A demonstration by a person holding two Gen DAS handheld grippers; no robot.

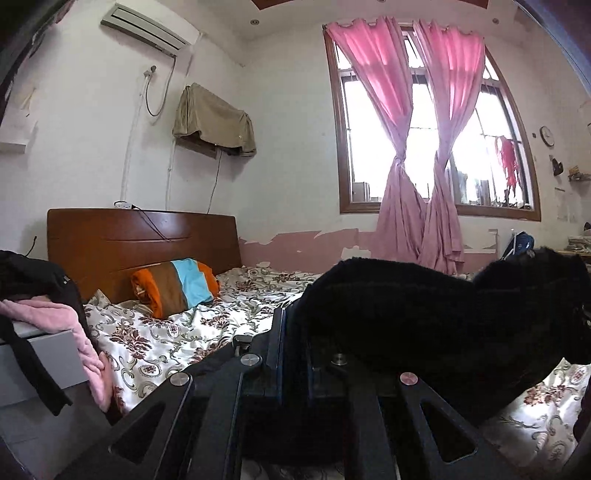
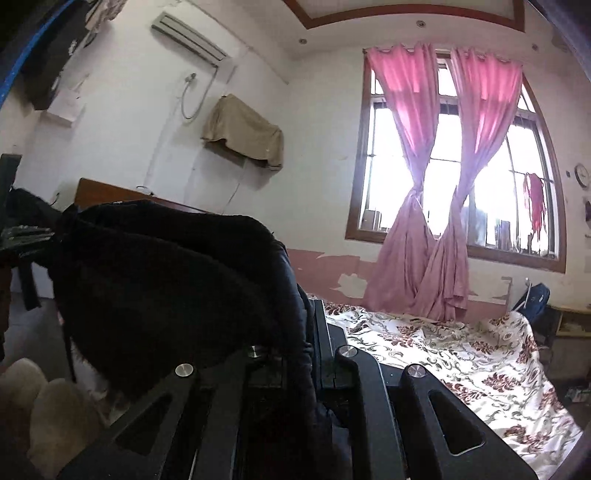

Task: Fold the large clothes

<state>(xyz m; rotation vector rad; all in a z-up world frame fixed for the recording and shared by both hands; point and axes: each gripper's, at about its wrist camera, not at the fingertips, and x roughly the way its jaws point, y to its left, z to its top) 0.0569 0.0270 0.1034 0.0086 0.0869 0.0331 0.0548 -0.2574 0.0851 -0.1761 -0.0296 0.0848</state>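
Both the left gripper (image 1: 295, 325) and right gripper (image 2: 314, 314), jaws clenched on the black garment (image 1: 424, 306), hold it above the bed (image 1: 166, 332) (lifting step, seemingly), so next spread it flat.

No legible text, label, brand or number anywhere (round wall clock (image 1: 547, 136) beside the window too small to read; same in the right wrist view).

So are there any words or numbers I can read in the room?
None can be read.
Clock on the wall: its numbers are too small.
Air conditioner: no label shows.
Black garment held by both grippers: no tag shows.
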